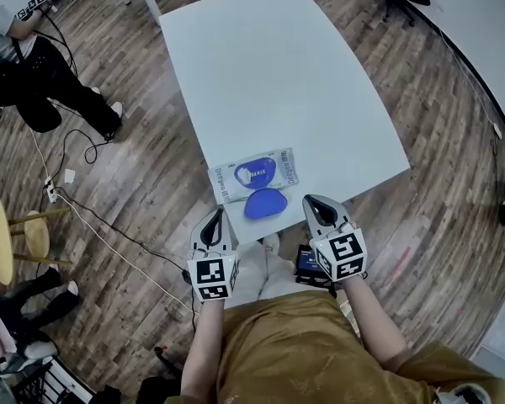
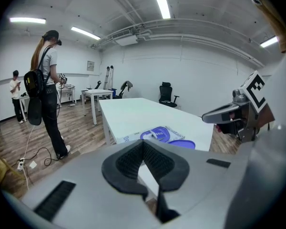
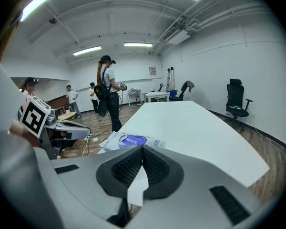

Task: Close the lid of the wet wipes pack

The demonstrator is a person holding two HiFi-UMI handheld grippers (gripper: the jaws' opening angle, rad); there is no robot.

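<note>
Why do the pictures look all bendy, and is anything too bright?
Head view: the wide lens bends the table edges and floor planks. Left gripper view: the ceiling light glares white, black corners ring the picture. Right gripper view: same round bending; the wet wipes pack looks fairly sharp.

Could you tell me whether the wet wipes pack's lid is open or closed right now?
Open: the blue lid lies flipped out flat beside the wet wipes pack, and a white wipe shows in its uncovered opening.

The left gripper (image 1: 218, 215) and right gripper (image 1: 310, 200) sit side by side at lower centre of the head view, pointing up-frame. Each has its jaws pressed together, empty.
</note>
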